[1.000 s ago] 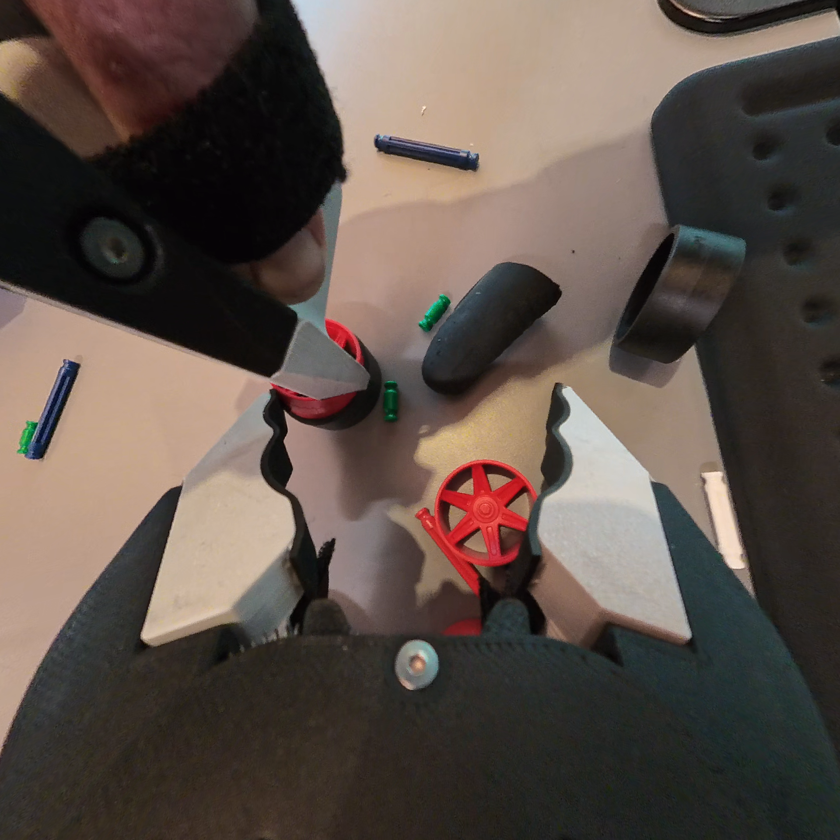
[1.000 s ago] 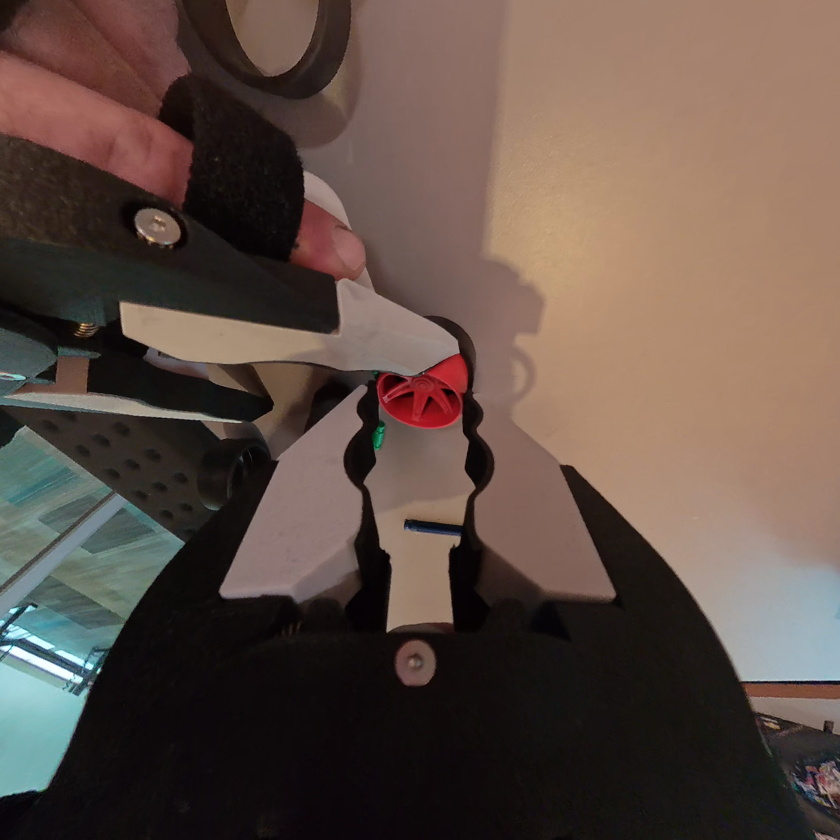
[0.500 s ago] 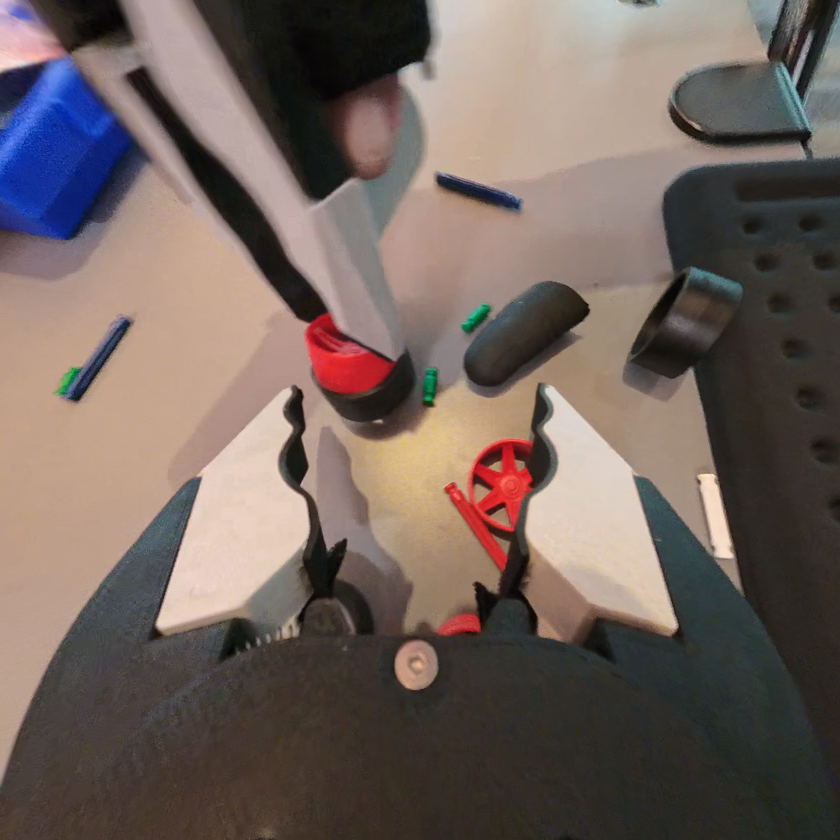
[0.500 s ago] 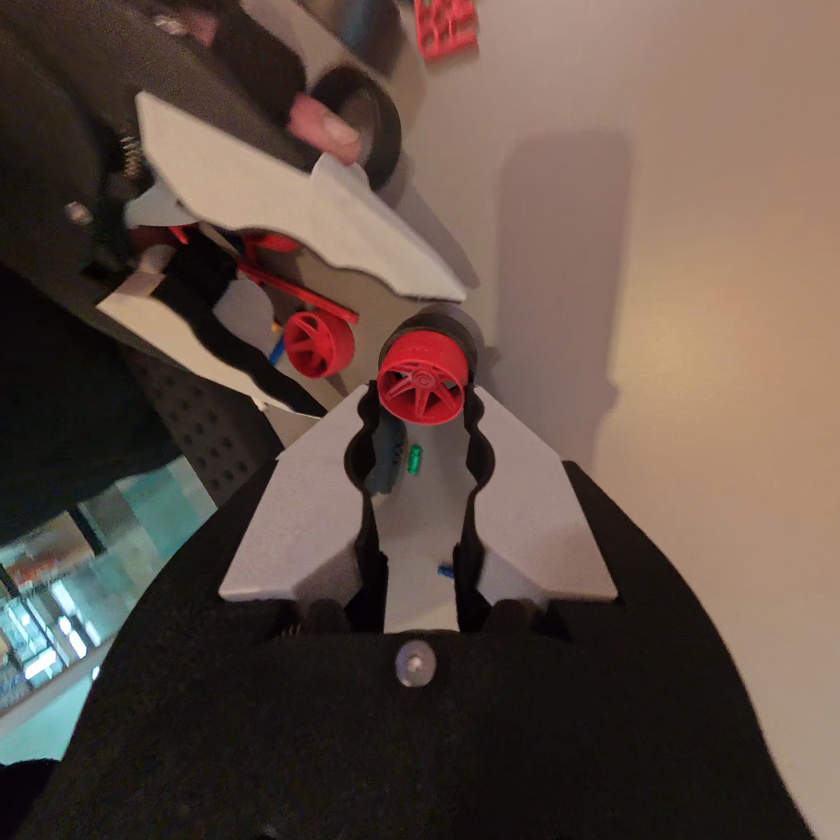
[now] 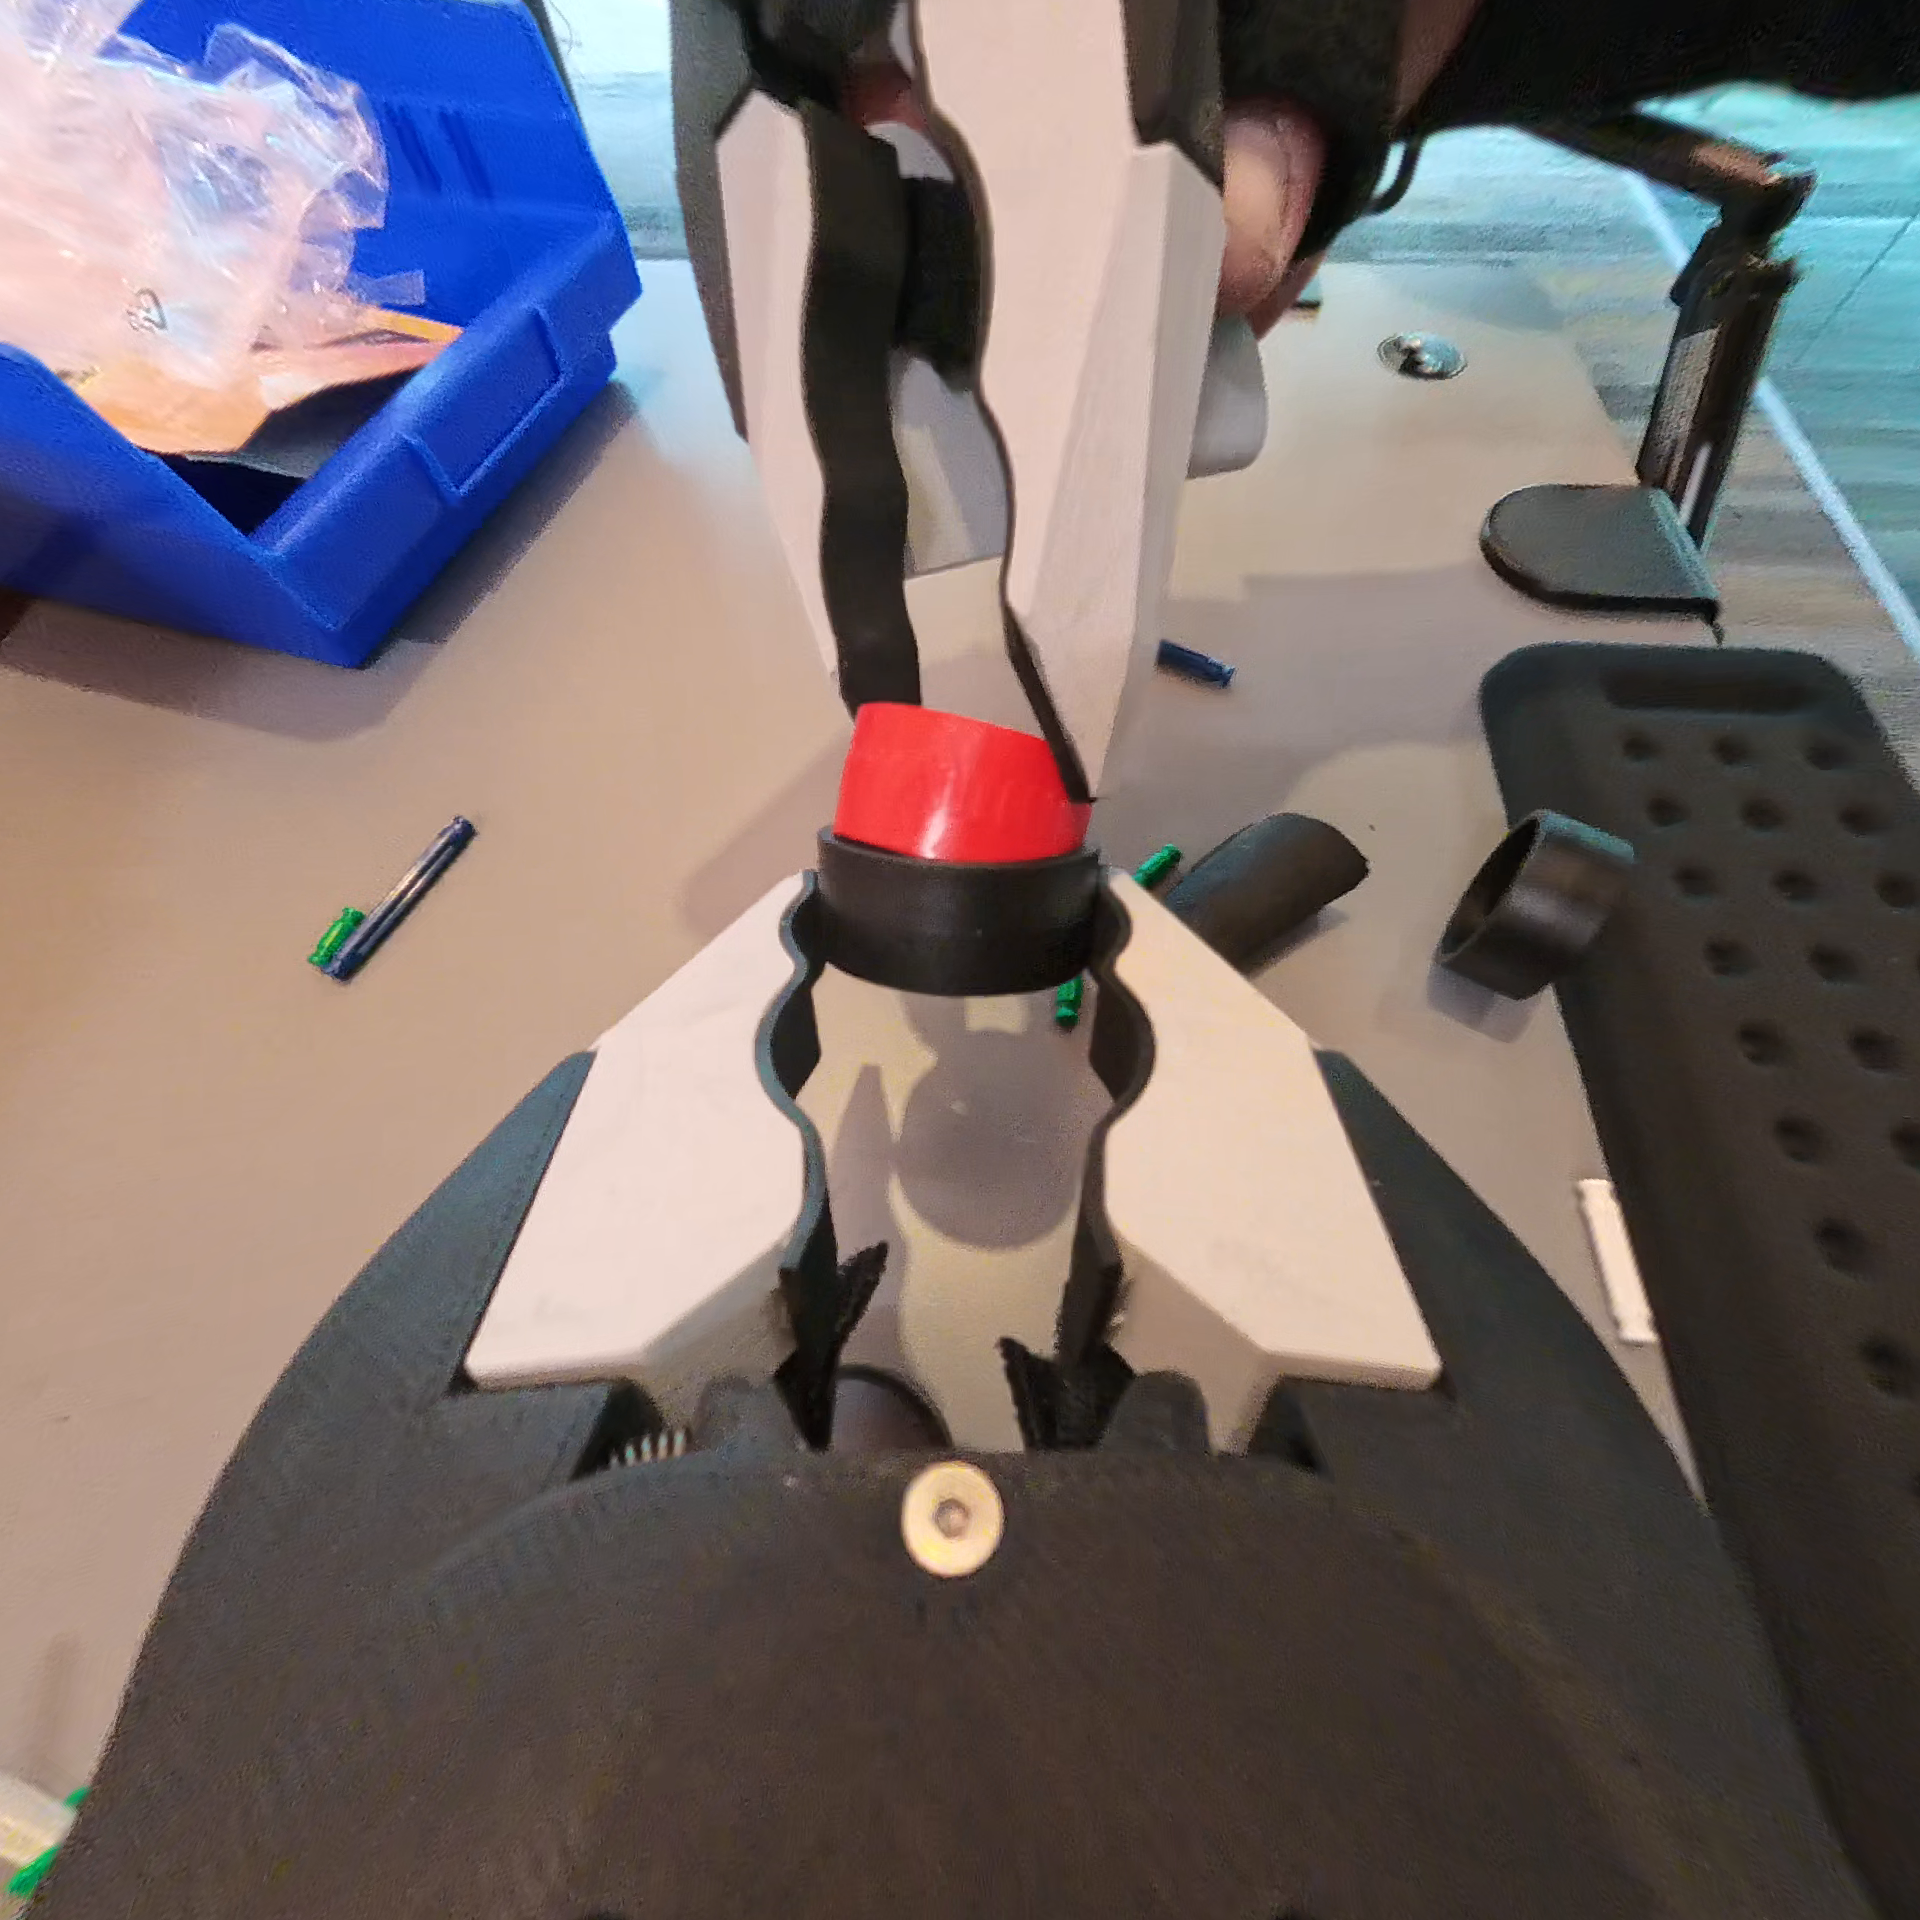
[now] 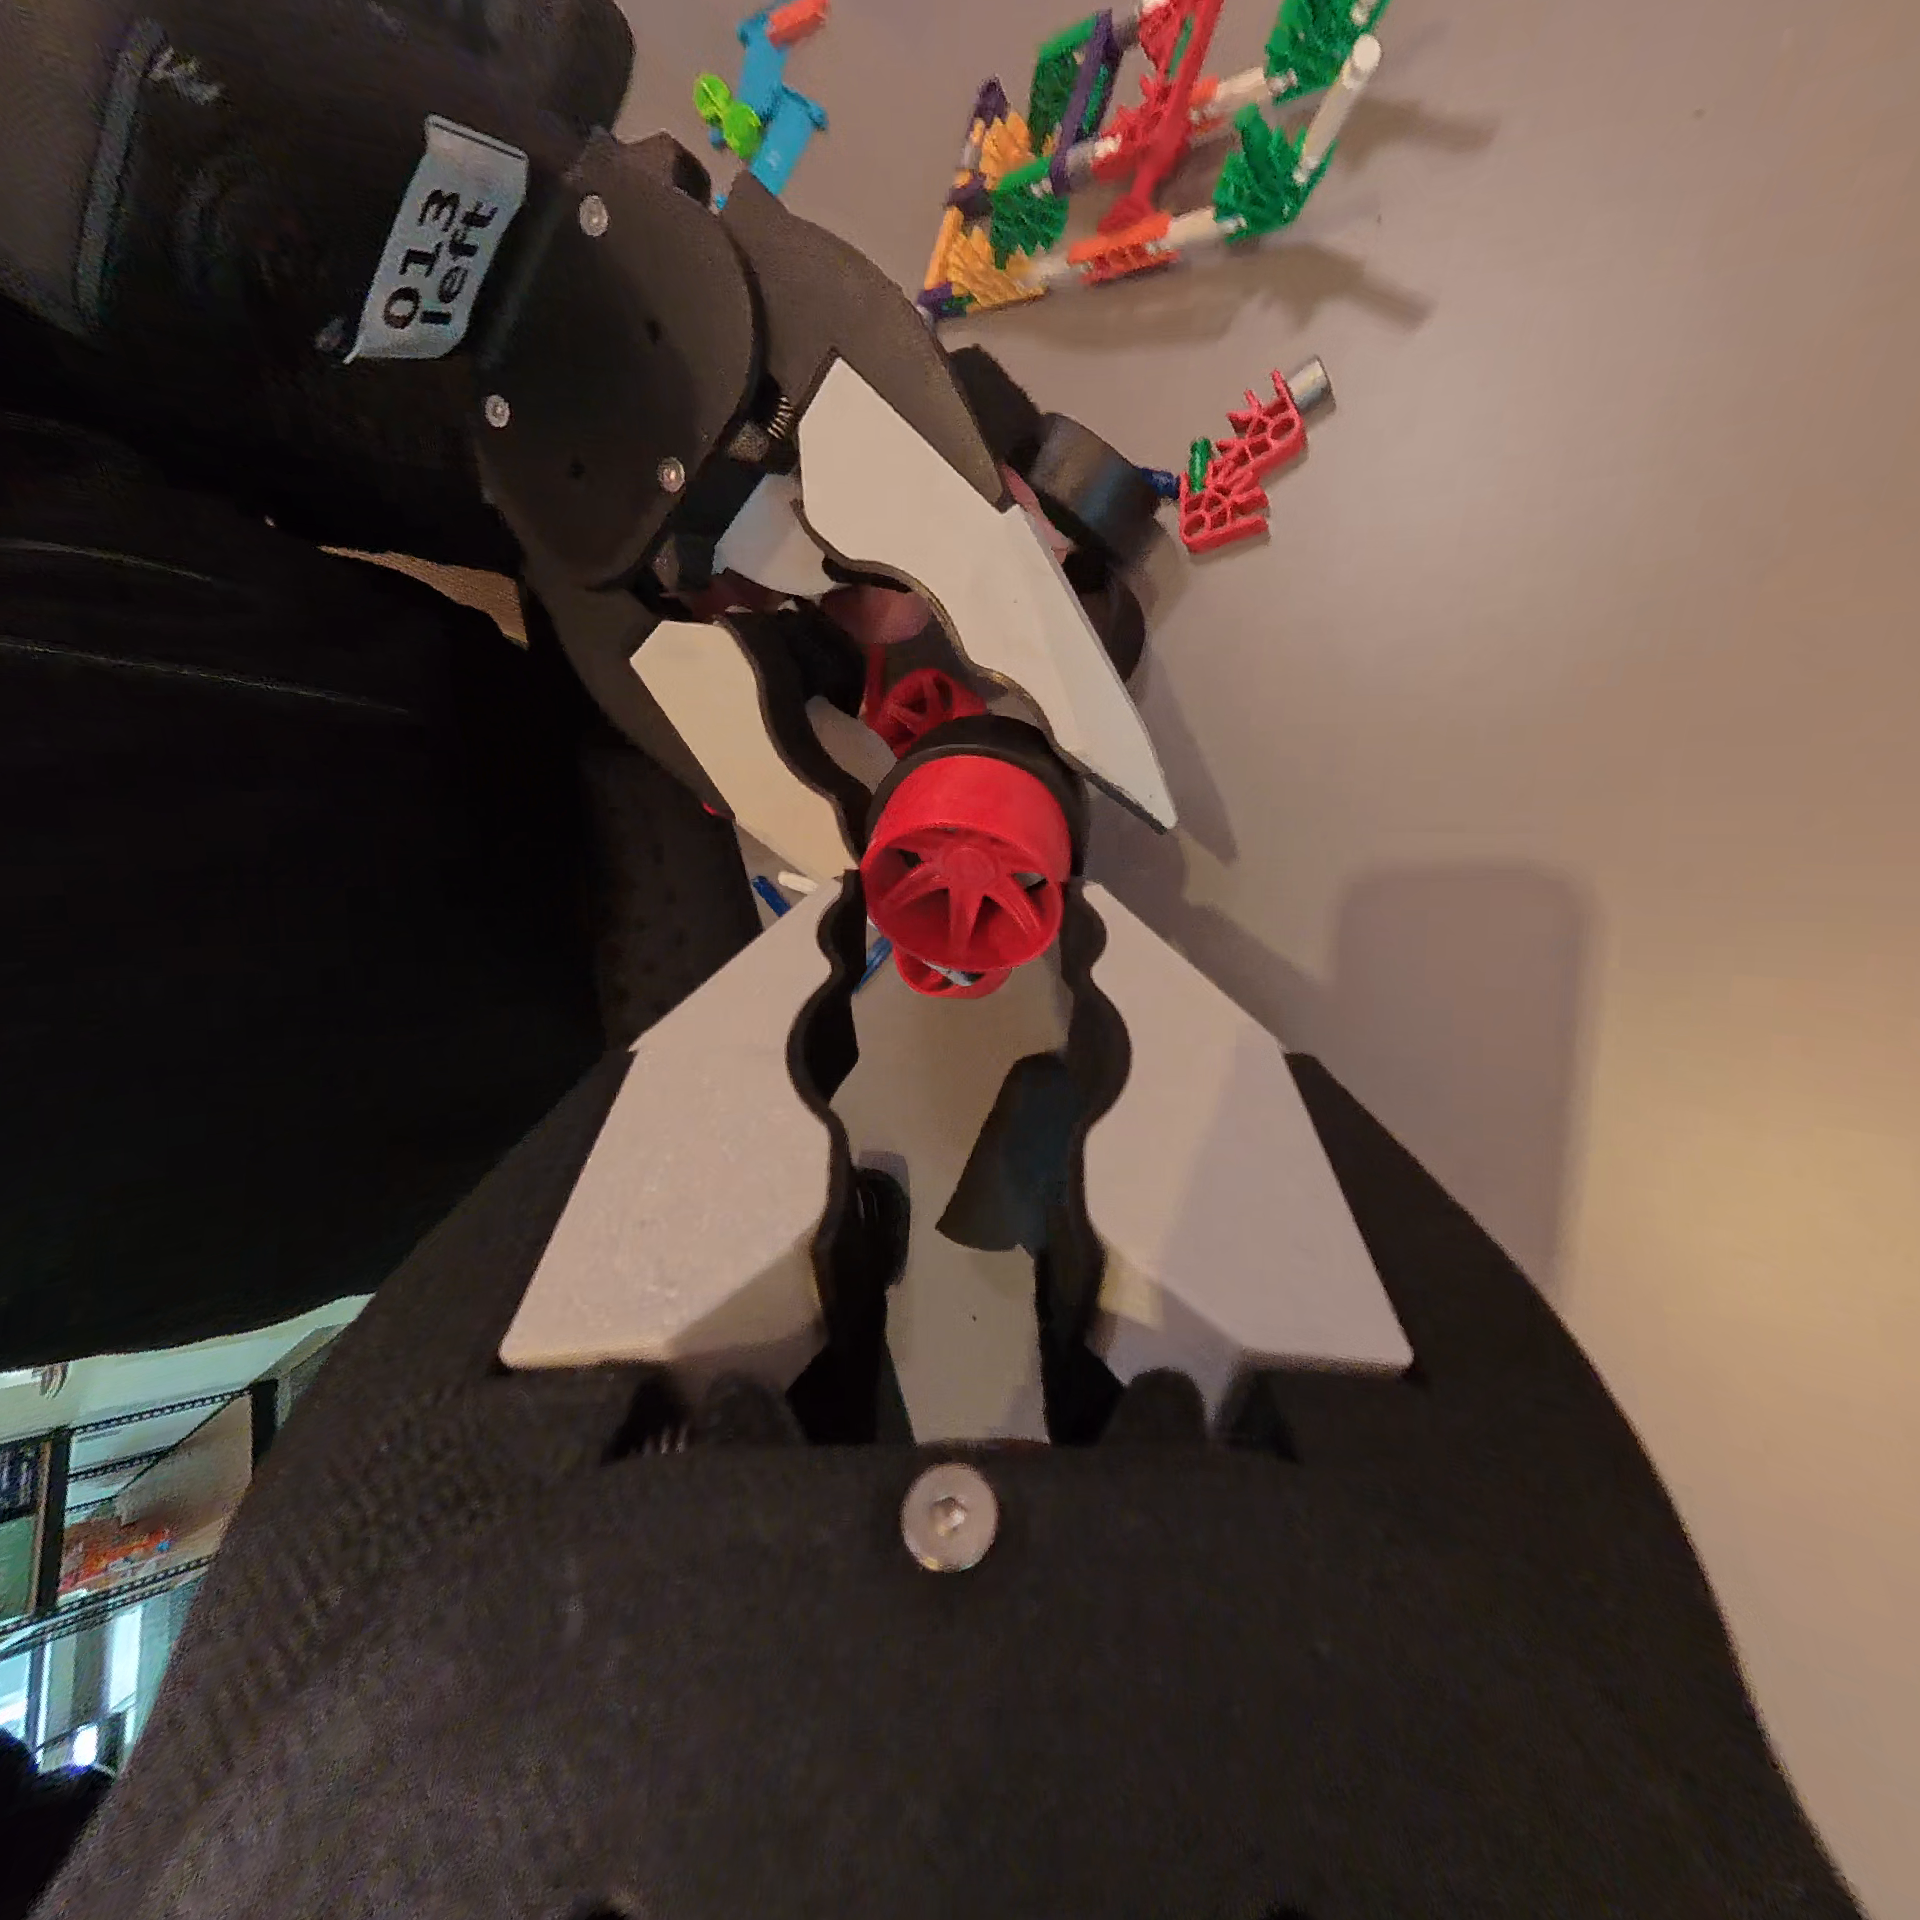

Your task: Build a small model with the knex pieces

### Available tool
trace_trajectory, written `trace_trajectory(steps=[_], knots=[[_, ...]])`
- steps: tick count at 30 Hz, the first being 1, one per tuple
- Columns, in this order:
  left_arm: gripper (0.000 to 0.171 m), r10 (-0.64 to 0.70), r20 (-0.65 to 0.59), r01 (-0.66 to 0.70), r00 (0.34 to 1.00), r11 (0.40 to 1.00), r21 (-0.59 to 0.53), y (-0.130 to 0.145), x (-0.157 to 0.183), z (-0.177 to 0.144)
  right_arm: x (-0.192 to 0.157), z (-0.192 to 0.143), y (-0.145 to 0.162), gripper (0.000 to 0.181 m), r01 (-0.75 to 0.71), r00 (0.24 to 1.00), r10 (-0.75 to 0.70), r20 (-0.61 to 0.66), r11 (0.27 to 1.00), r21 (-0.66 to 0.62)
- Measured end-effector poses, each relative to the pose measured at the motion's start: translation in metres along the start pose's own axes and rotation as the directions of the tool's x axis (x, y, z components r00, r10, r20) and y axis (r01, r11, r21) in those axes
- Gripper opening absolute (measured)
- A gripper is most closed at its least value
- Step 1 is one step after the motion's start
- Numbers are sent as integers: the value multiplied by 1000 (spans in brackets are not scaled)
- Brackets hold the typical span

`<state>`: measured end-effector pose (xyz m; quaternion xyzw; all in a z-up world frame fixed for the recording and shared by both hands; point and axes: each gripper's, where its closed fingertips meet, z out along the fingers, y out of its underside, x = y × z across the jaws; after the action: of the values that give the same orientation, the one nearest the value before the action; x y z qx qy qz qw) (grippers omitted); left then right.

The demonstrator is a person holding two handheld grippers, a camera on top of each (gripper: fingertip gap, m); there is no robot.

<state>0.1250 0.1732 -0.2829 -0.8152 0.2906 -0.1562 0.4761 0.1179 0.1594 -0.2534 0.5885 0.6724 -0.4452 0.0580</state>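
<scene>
My left gripper (image 5: 956, 925) clamps the black tyre (image 5: 956, 935) just above the grey table (image 5: 208, 1143), while my right gripper (image 6: 961, 914) pinches the red wheel hub (image 6: 961, 883) seated crookedly in it. Beyond lie a loose black ring (image 5: 1532, 904), a blue bin (image 5: 343, 468) and a colourful rod model (image 6: 1132, 177).

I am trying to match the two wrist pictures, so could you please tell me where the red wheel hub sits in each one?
Left wrist view: the red wheel hub is just above centre, seated tilted in the black tyre ring, below the right gripper.
Right wrist view: it is at centre, spoked face to the camera, just beyond this gripper's fingers.
Shared landmark: the black tyre ring around the hub.
</scene>
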Motion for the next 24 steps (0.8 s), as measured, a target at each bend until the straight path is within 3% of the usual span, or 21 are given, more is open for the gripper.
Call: trace_trajectory(steps=[4, 15, 24], knots=[[46, 73, 2, -73, 997, 997, 28, -10, 0, -13, -12, -3, -6, 35, 43, 999, -43, 9, 998, 35], [44, 328, -8, -327, 944, 939, -106, -15, 8, -23, -25, -4, 0, 34, 269, 943, -307, -127, 930, -250], [44, 487, 18, -467, 873, 848, -250, -6, 3, -8, -8, -7, 19, 34, 211, 930, -330, -161, 839, -501]])
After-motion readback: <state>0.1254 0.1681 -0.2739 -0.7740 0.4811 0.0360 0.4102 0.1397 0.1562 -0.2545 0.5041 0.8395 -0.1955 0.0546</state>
